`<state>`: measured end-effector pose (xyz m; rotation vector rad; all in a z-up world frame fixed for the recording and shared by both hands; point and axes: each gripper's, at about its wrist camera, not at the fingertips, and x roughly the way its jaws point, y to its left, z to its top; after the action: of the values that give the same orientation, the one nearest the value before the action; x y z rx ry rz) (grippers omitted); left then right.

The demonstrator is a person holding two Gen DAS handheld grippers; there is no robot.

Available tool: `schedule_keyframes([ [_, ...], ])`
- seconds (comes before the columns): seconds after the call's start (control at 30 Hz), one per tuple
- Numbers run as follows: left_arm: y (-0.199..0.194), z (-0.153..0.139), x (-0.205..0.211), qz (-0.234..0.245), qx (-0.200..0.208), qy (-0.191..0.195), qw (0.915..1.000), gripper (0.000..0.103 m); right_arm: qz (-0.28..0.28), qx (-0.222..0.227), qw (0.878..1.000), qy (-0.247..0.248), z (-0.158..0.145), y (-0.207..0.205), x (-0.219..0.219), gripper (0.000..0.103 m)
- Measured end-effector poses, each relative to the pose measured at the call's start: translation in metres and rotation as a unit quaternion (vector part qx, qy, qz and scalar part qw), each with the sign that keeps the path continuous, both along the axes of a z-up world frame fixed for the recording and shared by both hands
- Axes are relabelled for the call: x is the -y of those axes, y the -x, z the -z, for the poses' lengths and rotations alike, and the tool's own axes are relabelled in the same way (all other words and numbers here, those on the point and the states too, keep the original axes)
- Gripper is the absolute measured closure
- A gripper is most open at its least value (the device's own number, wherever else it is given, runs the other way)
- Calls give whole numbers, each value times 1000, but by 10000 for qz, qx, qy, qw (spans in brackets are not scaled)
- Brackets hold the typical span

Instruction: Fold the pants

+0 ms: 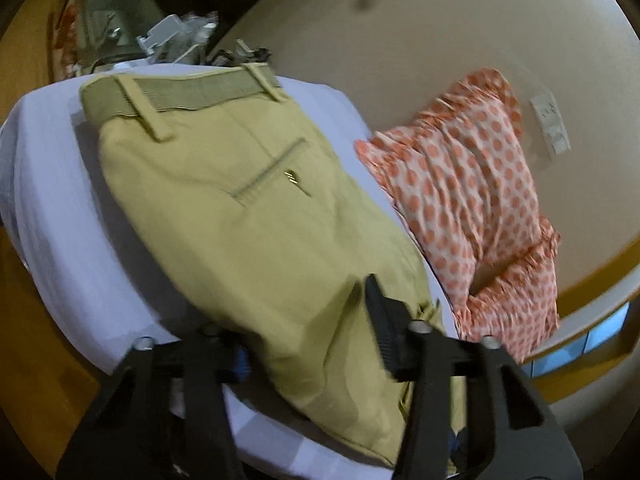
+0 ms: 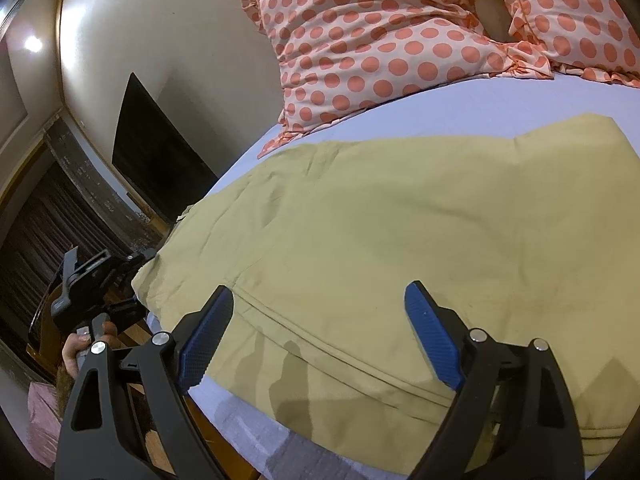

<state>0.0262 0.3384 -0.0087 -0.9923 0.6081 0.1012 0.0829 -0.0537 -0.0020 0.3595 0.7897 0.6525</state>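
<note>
Bed, lilac sheet (image 2: pixel 460 108) | dotted pillow (image 2: pixel 384 40) by wall | khaki pants (image 2: pixel 380 240) flat | L gripper (image 1: pixel 304 328) & R gripper (image 2: pixel 320 312) jaws apart

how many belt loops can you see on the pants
2. One belt loop hangs over the waistband near its left end, the other near its right end, in the left wrist view. The pants lie folded, so more loops may be hidden.

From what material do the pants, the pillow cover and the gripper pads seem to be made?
Pants: matte khaki woven cloth, probably cotton twill; soft creases, stitched seams.
Pillow cover: thin, light fabric printed with orange dots; fine wrinkles and a ruffled edge. The fibre is unclear.
Pads on the right gripper: blue and ribbed, likely rubber or soft plastic.
</note>
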Motion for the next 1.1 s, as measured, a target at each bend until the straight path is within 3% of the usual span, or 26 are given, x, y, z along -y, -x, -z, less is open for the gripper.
schedule_keyframes([
  [0.03,-1,1,-3,-48,-15,36,10000,66,-8,6,10000,-4,0,0,0,14],
  [0.1,-3,-2,-9,-156,-94,-53,9998,82,-35,-11,10000,-87,0,1,2,14],
  [0.17,-8,-8,-6,-145,-208,-278,9993,85,-31,-63,9996,-256,-2,1,9,14],
  [0.3,-28,-52,23,-66,-437,-1547,9870,88,111,-104,9985,-524,-10,0,31,14],
  [0.4,-51,-97,70,217,-286,-2581,9655,90,354,34,9966,-737,-22,2,61,14],
  [0.47,-68,-125,117,627,-24,-3254,9435,91,588,131,9944,-872,-30,4,85,14],
  [0.57,-86,-150,216,1719,558,-4147,8919,95,1212,221,9860,-1120,-36,10,137,14],
  [0.6,-87,-149,265,2382,790,-4422,8611,95,1380,238,9832,-1168,-37,12,150,14],
  [0.63,-85,-143,291,2782,872,-4540,8420,95,1617,265,9788,-1227,-37,15,168,14],
  [0.67,-81,-132,323,3256,931,-4658,8175,95,1825,277,9744,-1282,-37,18,184,14],
  [0.73,-59,-91,391,4343,918,-4960,7463,95,2109,264,9675,-1367,-38,21,208,14],
  [0.8,-36,-50,429,4993,760,-5195,6893,95,2268,211,9631,-1435,-35,22,226,14],
  [0.87,-19,-19,442,5081,692,-5539,6560,94,2359,118,9614,-1415,-33,21,237,14],
  [0.93,-12,-15,437,5010,781,-5595,6557,93,2337,78,9618,-1425,-29,18,240,14],
  [1.0,-1,-23,425,5063,880,-5376,6685,87,2278,-31,9645,-1337,-26,14,240,14],
  [1.07,13,-31,415,5112,1072,-5298,6681,85,2269,-35,9658,-1256,-26,10,239,14],
  [1.1,22,-36,408,5094,1178,-5303,6674,78,2278,-18,9659,-1230,-27,9,238,14],
])
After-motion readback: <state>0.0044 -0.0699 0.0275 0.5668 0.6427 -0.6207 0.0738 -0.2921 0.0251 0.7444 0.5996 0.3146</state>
